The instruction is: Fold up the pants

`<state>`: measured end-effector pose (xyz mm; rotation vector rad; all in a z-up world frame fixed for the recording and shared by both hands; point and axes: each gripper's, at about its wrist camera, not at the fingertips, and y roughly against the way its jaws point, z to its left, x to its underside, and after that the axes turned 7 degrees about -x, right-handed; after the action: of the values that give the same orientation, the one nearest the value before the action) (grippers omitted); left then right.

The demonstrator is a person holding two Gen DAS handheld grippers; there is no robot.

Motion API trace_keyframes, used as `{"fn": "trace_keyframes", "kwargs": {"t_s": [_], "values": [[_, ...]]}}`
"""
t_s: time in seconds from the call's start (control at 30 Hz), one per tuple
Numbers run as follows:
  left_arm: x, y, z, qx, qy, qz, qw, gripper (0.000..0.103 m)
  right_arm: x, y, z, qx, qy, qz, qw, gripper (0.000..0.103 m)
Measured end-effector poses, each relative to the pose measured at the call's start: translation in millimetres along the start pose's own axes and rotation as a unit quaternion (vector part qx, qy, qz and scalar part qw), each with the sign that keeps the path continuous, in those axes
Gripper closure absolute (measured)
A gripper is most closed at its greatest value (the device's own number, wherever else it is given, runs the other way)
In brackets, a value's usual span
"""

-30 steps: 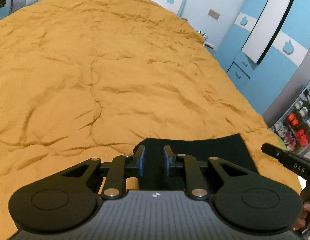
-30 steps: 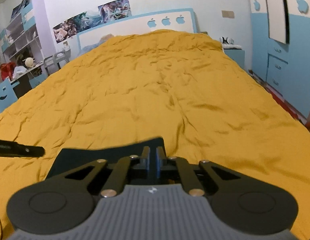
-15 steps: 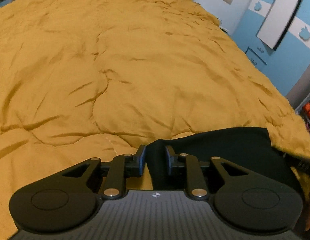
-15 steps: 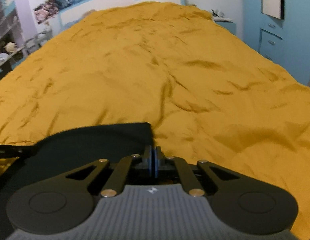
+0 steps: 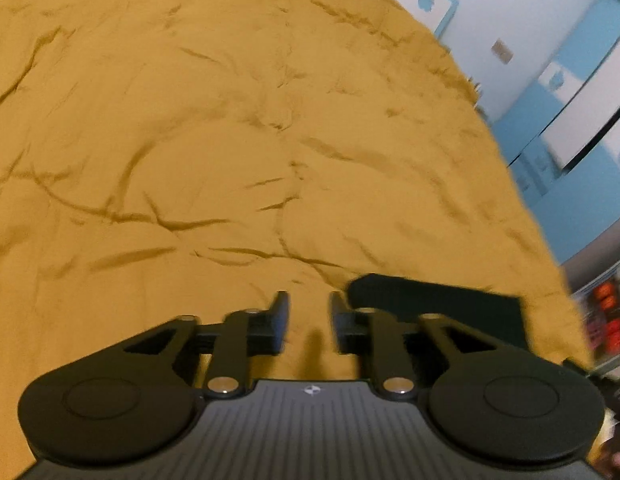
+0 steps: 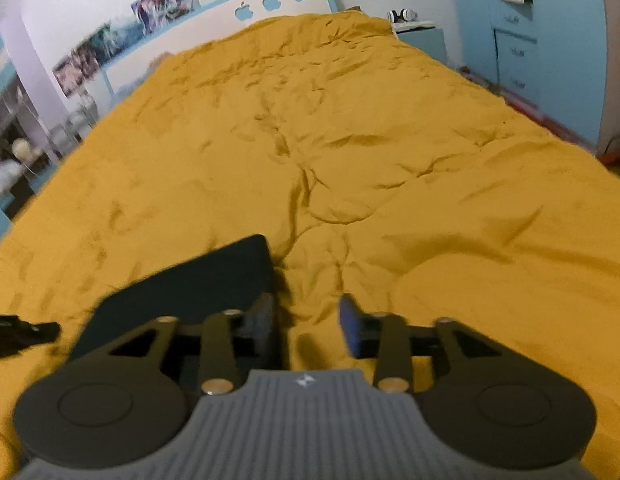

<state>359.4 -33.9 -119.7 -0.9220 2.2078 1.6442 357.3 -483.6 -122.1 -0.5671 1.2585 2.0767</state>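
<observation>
Only apple shapes [image 6: 272, 1] mark the headboard [image 6: 214, 32].

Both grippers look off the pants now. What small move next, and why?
Probably draw both grippers back and check the fold. The left gripper and right gripper have just been opening, and only the yellow bedspread shows between their fingers. The black pants lie as a flat dark rectangle between the two grippers, so the fold seems laid down; blur hides its edges.

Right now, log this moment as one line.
pants: folded, lying on bed | left gripper: just opened, empty | right gripper: just opened, empty
</observation>
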Motion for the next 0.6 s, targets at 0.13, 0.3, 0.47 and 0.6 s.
{"fn": "trace_keyframes", "kwargs": {"t_s": [0.13, 0.3, 0.47, 0.6], "values": [[4.0, 12.1, -3.2, 0.060, 0.027, 0.027, 0.9975, 0.045, 9.3, 14.1, -7.0, -0.058, -0.054, 0.021, 0.997, 0.046], [13.3, -4.4, -10.2, 0.083, 0.032, 0.077, 0.9930, 0.044, 27.3, 2.0, -25.0, -0.108, -0.140, 0.053, 0.983, 0.047], [18.3, -32.5, -4.3, 0.096, 0.062, 0.120, 0.9862, 0.044, 37.4, -15.8, -47.4, -0.133, -0.210, 0.062, 0.967, 0.054], [23.2, -44.9, -2.7, 0.099, 0.075, 0.126, 0.9842, 0.045, 38.6, -31.2, -58.5, -0.158, -0.242, 0.073, 0.955, 0.057]]}}
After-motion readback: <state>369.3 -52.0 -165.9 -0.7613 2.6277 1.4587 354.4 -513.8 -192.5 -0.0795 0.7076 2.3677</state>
